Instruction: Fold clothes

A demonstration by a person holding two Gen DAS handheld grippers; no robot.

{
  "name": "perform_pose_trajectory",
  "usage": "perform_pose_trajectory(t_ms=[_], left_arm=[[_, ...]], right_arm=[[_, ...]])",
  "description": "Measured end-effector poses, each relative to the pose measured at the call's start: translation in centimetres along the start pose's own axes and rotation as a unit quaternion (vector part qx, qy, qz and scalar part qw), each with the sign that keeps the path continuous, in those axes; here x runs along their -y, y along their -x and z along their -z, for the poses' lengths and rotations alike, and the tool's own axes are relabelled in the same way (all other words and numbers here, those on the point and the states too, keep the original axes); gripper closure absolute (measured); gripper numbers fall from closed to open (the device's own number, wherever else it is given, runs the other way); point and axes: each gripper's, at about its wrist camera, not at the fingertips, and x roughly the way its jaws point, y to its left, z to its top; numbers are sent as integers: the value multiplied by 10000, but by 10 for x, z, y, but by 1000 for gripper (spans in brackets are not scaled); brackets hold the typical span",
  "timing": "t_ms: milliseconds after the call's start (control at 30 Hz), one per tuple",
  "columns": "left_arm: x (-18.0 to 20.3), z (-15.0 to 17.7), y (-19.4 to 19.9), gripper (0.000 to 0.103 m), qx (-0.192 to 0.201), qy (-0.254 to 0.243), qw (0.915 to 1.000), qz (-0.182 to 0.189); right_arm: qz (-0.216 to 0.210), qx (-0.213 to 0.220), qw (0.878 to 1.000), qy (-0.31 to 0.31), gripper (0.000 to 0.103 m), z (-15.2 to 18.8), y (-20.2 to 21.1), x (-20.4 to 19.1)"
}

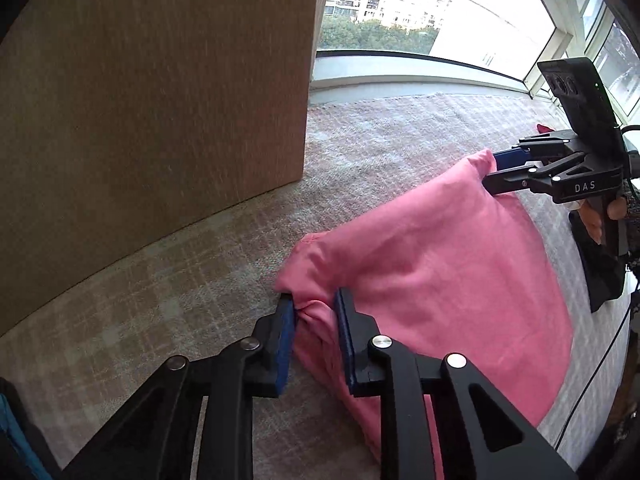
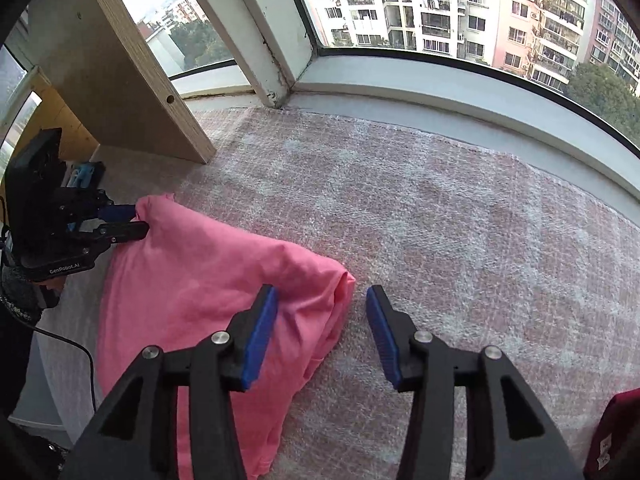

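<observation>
A pink garment (image 1: 440, 272) lies partly folded on a pink-and-white checked cover (image 1: 380, 140). In the left wrist view my left gripper (image 1: 314, 312) is shut on a bunched corner of it, with cloth pinched between the blue pads. From the right wrist view that same left gripper (image 2: 136, 222) holds the garment's far left corner, raised a little. My right gripper (image 2: 322, 304) stands open, and the garment's (image 2: 200, 300) near right corner lies loose between and just ahead of its fingers. Seen from the left, the right gripper (image 1: 494, 170) sits at the garment's far corner.
A wooden panel (image 1: 160, 80) stands upright on the cover at the left. A curved window sill (image 2: 460, 100) borders the far edge. A dark red cloth (image 2: 616, 432) lies at the lower right, and a black item (image 1: 600, 264) and a cable (image 2: 80, 352) are near the person's hands.
</observation>
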Motion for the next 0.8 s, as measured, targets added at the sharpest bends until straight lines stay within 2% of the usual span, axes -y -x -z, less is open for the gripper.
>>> perform_pose_trajectory(t_ms=[33,233,367,433,600,633,667,700,733,800], left_arm=[[2,0,-1,91,-2,-58,10000,-29],[1,-1,-3,91,-8,-26,9999,99],[-3,-1,-5,91,3,102,9997,236],[-3,-1,-5,90,12,130,9996,264],[-4,-5,-8,83,5,186,9995,243],[-3,-6,-9,82,17,188,9996,222],[-2,-7,-10,81,43,201,9996,204],[0,-7,-11,80,88,119,9997,172],[3,-6,-11,80,135,29,9998,139],[6,-7,-13,88,130,-64,9995,283]], right_arm=[[-65,32,10000,67,43,0,2,0],[-380,87,9987,320,40,1,12,1],[-619,57,9978,232,42,-2,19,4],[-729,-25,9970,273,51,-4,22,4],[-804,-89,9964,272,52,-7,4,-1],[-789,-109,9965,267,55,-7,0,-2],[-844,-198,9959,244,67,-8,-7,-3],[-905,-280,9953,207,88,-9,-14,-5],[-991,-327,9945,107,91,-10,-18,-5],[-1114,-425,9929,-4,91,-12,-26,-7]])
